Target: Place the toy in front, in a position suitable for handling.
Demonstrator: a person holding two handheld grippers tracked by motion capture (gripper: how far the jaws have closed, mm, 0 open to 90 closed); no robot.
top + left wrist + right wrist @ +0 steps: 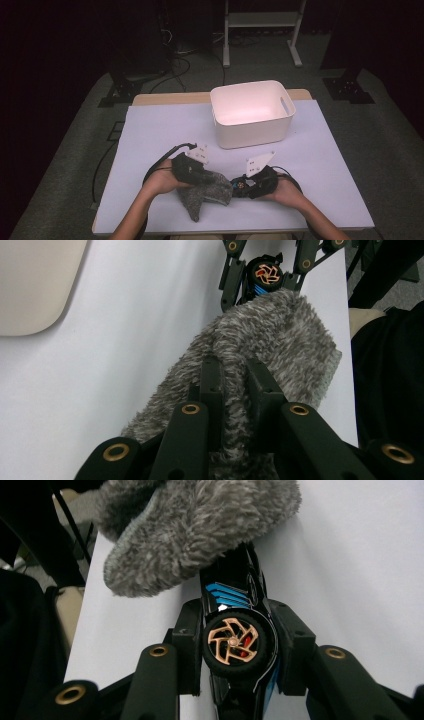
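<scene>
Gripping sock (pixel 207 192) near table edge (pixel 230 231), bin (pixel 251 114) apart

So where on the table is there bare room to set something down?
The sheet is bare left of the white bin, in the strip between that bin and the claws, and at the right front corner. It is crowded at the front middle, where the left claw pinches the grey fuzzy sock and the right claw holds the toy car.

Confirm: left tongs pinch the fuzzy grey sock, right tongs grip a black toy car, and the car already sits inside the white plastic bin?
Not quite. The black toy car is outside the white plastic bin, between the right tongs at the fuzzy grey sock, as the high view shows. Left tongs do pinch the sock.
</scene>
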